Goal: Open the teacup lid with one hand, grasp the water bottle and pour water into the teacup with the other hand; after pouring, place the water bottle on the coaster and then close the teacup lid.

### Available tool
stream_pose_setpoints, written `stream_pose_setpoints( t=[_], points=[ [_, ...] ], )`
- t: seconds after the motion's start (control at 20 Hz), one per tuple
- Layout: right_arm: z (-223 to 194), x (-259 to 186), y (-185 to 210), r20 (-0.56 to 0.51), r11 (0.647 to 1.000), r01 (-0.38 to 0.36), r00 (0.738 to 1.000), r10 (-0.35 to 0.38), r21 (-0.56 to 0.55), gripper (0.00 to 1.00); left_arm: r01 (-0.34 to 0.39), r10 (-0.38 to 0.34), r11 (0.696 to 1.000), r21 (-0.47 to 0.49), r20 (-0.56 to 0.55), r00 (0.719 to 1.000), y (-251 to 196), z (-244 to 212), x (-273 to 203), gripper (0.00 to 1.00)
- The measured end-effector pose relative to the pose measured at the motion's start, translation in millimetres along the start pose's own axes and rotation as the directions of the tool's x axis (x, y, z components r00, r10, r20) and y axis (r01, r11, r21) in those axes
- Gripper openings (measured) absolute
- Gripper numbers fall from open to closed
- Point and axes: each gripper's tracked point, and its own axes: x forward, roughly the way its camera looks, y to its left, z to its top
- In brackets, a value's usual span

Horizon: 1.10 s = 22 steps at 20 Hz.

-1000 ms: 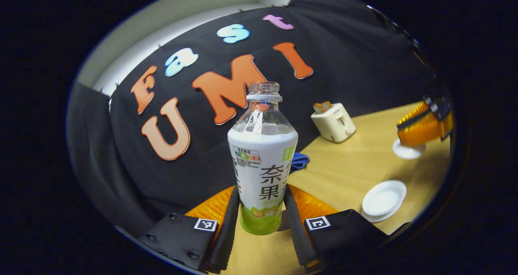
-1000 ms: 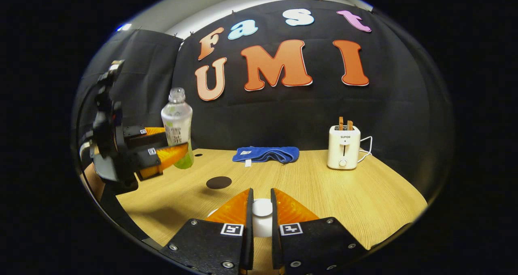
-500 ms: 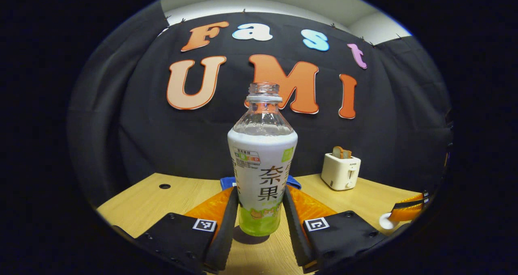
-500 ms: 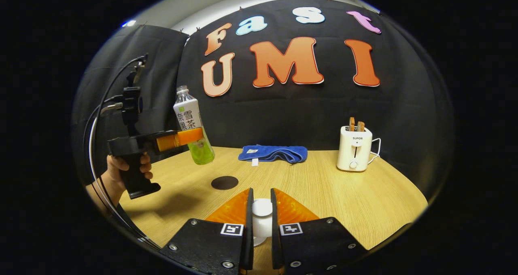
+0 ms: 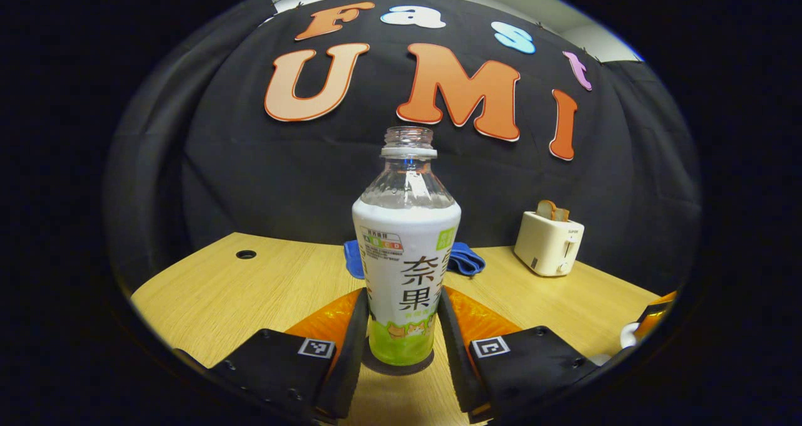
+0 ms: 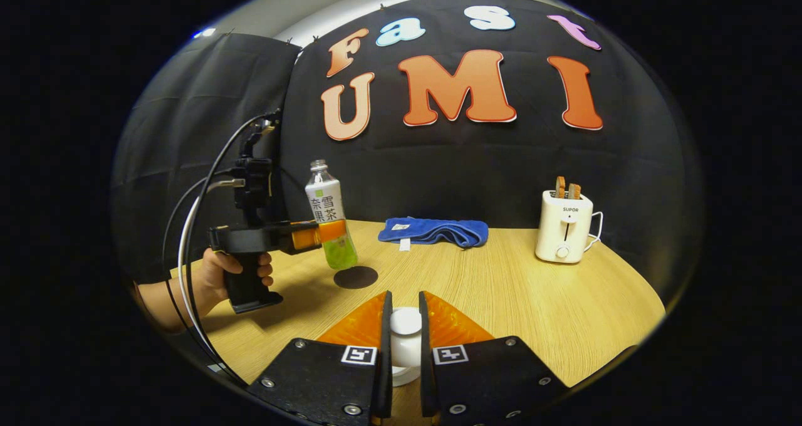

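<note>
Gripping the uncapped water bottle (image 5: 406, 269), left tool (image 5: 401, 326) closed; right tool (image 6: 401, 332) clamps teacup lid (image 6: 406, 322).

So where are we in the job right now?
Lid off and, apparently, pouring done: the right gripper holds the lid by its knob. In hand: the left gripper grips the upright bottle, its base right at the coaster; whether it has touched down is unclear. Left: release the bottle, close the teacup.
</note>
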Motion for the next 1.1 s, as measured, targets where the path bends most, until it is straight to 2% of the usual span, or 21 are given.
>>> stream_pose_setpoints(
  t=[0.05,0.15,0.3,0.35,0.5,0.65,0.7,0.75,0.8,0.85,0.95,1.1],
  points=[
    [-2,1,1,-0.003,1.000,-0.003,1.000,0.003,0.000,0.18,-0.001,0.001,1.000,0.004,-0.006,1.000,1,-5,4,0.65],
    [-3,2,2,-0.007,1.000,-0.008,1.000,0.008,-0.004,0.18,0.001,-0.001,1.000,0.003,-0.029,1.000,1,-14,10,0.62],
    [-6,5,2,-0.016,1.000,-0.015,1.000,0.015,-0.004,0.18,0.010,-0.010,1.000,0.008,-0.053,0.999,-4,-22,23,0.65],
    [-8,5,2,-0.017,1.000,-0.013,1.000,0.013,-0.004,0.18,0.005,-0.004,1.000,0.017,-0.063,0.998,-3,-27,26,0.62],
    [-10,7,3,-0.022,1.000,-0.016,1.000,0.016,0.001,0.18,0.025,-0.025,1.000,-0.001,-0.073,0.997,-4,-34,27,0.65],
    [-13,8,5,-0.028,1.000,-0.015,0.999,0.015,-0.001,0.18,0.038,-0.039,0.999,-0.018,-0.063,0.997,-4,-33,24,0.75],
    [-14,9,6,-0.030,1.000,-0.017,0.999,0.017,0.002,0.18,0.031,-0.032,0.999,-0.019,-0.065,0.997,-1,-34,21,0.74],
    [-15,9,9,-0.033,1.000,-0.022,0.999,0.022,0.004,0.18,0.025,-0.026,0.999,-0.022,-0.054,0.998,0,-32,21,0.77],
    [-16,10,11,-0.035,1.000,-0.026,0.999,0.026,0.004,0.18,0.018,-0.019,1.000,-0.025,-0.049,0.999,3,-29,17,0.83],
    [-19,11,13,-0.039,1.000,-0.029,0.999,0.029,0.000,0.18,0.010,-0.011,1.000,-0.026,-0.047,0.999,4,-28,13,0.93],
    [-23,11,16,-0.049,0.999,-0.036,0.998,0.036,-0.006,0.18,-0.005,0.004,1.000,-0.016,-0.037,0.999,8,-24,4,0.98],
    [-30,11,22,-0.060,0.999,-0.046,0.997,0.045,-0.009,0.18,-0.010,0.010,1.000,0.003,-0.010,1.000,7,-17,-15,0.98]
  ],
)
